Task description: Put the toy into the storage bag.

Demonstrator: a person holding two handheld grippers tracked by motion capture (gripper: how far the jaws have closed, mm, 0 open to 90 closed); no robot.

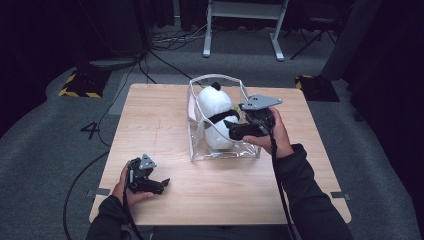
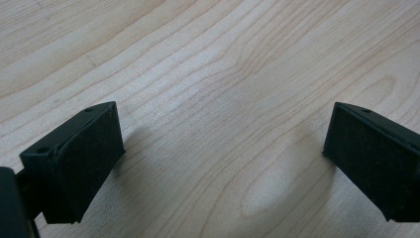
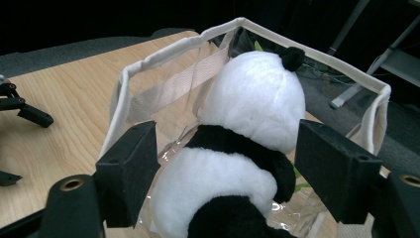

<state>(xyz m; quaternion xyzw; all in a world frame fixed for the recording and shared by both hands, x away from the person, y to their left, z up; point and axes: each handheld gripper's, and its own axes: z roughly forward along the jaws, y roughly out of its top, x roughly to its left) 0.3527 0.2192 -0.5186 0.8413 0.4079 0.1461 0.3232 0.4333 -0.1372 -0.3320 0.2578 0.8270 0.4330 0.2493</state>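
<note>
Two black jaws of your right gripper (image 3: 225, 168) stand either side of the black-and-white plush panda (image 1: 216, 117), spread apart with a sliver of space at each flank, the pads not pressing the fur. That toy sits upright inside the clear plastic bag with white fabric trim (image 1: 192, 127), at the centre of the high view, on the pale wooden table (image 1: 160, 120). Judged from here, the soft bag is the risk: its limp wall could snag on a jaw as you draw back and be dragged or tipped, taking the panda over with it; a rim that folds inward would also trap the toy's head. Your right hand (image 1: 277, 137) comes in from the lower right of the high view, forearm angled up and leftward, gripper held roughly level and reaching over the bag's near right side. Your left gripper (image 1: 145, 179) rests low at the lower left of that view, well apart from the bag, jaws wide with only bare wood grain between them, held in your left hand (image 1: 131, 192) near the table's front edge
</note>
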